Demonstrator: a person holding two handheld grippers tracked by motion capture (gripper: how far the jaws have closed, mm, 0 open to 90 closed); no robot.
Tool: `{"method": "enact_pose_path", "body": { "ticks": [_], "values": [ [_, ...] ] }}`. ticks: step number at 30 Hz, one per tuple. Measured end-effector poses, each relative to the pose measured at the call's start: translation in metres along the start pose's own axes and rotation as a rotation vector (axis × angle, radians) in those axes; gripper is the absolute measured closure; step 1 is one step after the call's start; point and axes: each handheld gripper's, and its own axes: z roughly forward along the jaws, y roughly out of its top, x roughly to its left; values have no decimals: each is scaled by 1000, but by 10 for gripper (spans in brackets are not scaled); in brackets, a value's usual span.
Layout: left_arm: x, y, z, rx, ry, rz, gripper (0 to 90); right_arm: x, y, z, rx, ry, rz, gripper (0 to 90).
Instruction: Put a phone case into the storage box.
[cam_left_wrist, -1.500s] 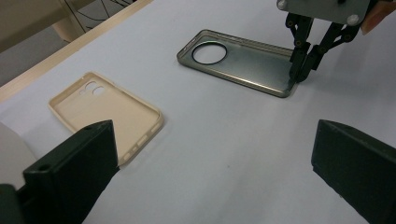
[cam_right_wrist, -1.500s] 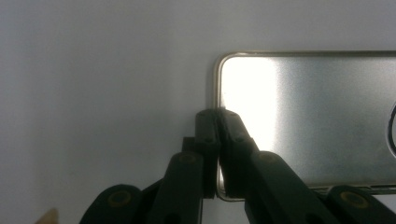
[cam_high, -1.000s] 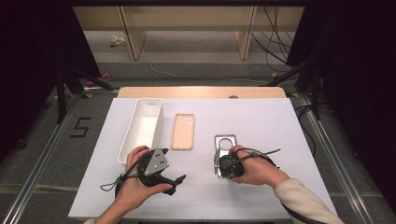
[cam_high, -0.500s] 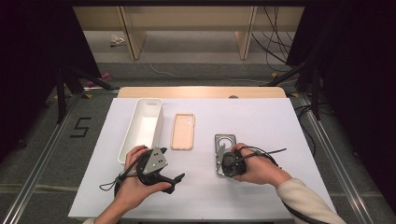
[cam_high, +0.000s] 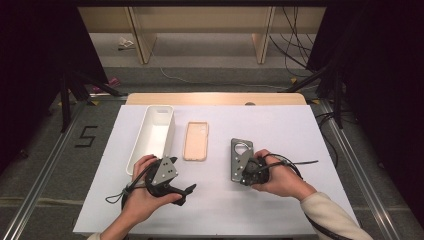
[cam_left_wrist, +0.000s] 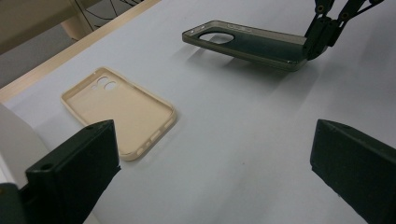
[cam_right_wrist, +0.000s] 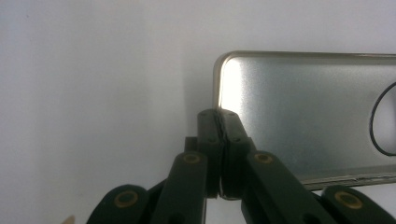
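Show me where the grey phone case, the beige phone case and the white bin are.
grey phone case (cam_left_wrist: 252, 44), left gripper view, its flat back.
beige phone case (cam_high: 195, 141), high view, its middle.
white bin (cam_high: 158, 129), high view, its floor.

Lay flat near the frame's centre on the white surface (cam_high: 300, 130): a beige phone case (cam_high: 195, 141), open side up. Stood just left of it, apart: a long white bin (cam_high: 151, 136). Ran along the far edge: a wooden strip (cam_high: 215, 98).
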Motion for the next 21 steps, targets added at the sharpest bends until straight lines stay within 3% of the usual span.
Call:
{"method": "enact_pose_path", "body": {
  "ticks": [9,11,21],
  "values": [
    [4,-1,1,0,3,-3,8,-1,-15,-8,-168,-14,49,895],
    [5,-1,1,0,6,-5,8,-1,-17,-10,-184,-15,69,895],
    [12,0,4,-2,20,-13,18,-1,-20,-14,-266,-27,77,895]
  ]
}}
